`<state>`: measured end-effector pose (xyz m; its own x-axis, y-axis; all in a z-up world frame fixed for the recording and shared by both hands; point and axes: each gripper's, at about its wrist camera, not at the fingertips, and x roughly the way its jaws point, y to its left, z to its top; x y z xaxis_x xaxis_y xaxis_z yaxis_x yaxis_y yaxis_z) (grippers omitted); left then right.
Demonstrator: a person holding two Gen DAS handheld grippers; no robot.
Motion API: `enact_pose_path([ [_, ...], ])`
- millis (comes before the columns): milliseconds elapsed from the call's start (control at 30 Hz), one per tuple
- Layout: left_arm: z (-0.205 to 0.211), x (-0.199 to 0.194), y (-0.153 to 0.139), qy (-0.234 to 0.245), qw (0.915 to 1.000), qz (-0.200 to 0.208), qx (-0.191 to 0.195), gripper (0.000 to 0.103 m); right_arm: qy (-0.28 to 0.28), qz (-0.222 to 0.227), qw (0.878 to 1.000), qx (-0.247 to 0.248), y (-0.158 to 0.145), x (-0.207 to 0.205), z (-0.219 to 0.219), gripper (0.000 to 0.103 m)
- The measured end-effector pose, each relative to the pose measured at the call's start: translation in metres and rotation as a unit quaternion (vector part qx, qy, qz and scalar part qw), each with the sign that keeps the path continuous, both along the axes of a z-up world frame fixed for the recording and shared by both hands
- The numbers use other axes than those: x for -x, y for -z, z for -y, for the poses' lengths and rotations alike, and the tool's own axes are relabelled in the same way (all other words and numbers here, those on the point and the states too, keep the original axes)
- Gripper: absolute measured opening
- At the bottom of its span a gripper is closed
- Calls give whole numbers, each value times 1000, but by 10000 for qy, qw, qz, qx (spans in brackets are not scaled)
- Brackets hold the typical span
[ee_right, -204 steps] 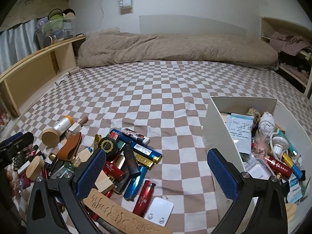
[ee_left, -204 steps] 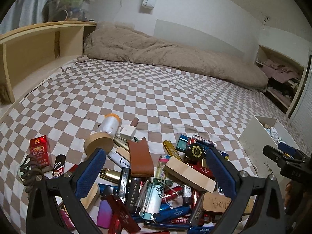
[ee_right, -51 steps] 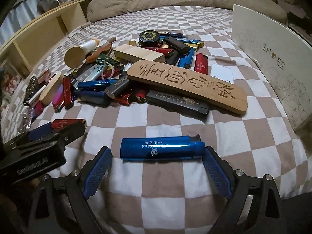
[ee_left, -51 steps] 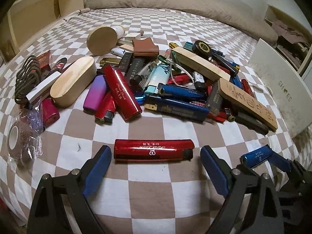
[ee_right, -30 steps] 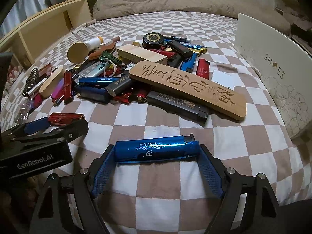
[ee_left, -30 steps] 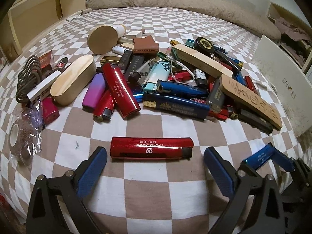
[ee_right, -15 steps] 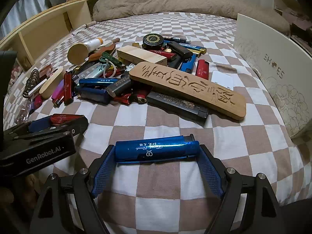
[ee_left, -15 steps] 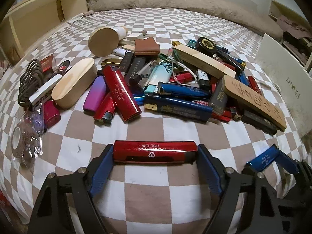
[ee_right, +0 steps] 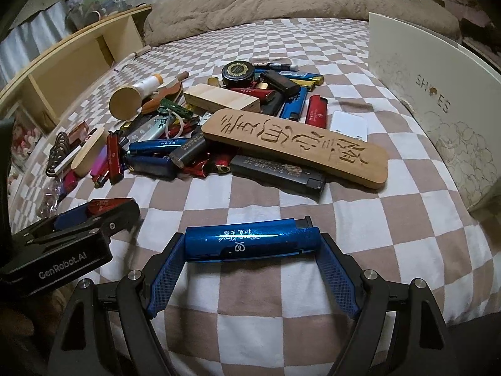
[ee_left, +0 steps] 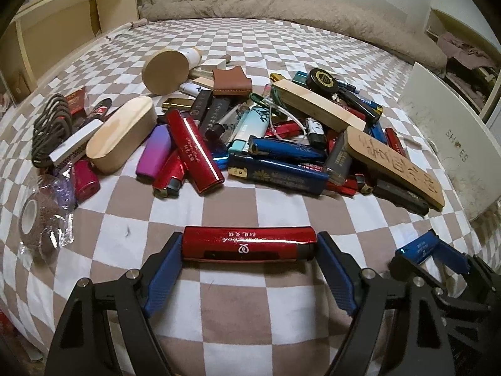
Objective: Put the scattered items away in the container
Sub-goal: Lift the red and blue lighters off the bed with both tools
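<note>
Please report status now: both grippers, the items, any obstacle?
Left gripper shut on red lighter. Right gripper shut on blue lighter. White box unobstructed.

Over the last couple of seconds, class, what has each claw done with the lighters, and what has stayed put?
The left claw closed on the red lighter, gripping it end to end. The right claw, which was open around the blue lighter, closed on it first and still grips it. Both lighters are about where they lay on the checkered sheet. The pile of lighters and the white shoe box are unchanged.
</note>
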<state>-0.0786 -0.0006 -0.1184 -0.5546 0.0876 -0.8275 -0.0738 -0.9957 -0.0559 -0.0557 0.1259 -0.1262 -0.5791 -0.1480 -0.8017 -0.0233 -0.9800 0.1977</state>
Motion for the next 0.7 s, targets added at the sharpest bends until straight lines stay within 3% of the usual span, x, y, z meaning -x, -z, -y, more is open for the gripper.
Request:
enact_pose_path([
  [467,-1,-16,-15,18,9996,-164,-232,83,26,-84,9999,-62,-6,-4,-7,83],
  [700,-4,-13,-32,85,9989,-352,-289,83,175,-418,9989,-132,-31,0,-21,83],
])
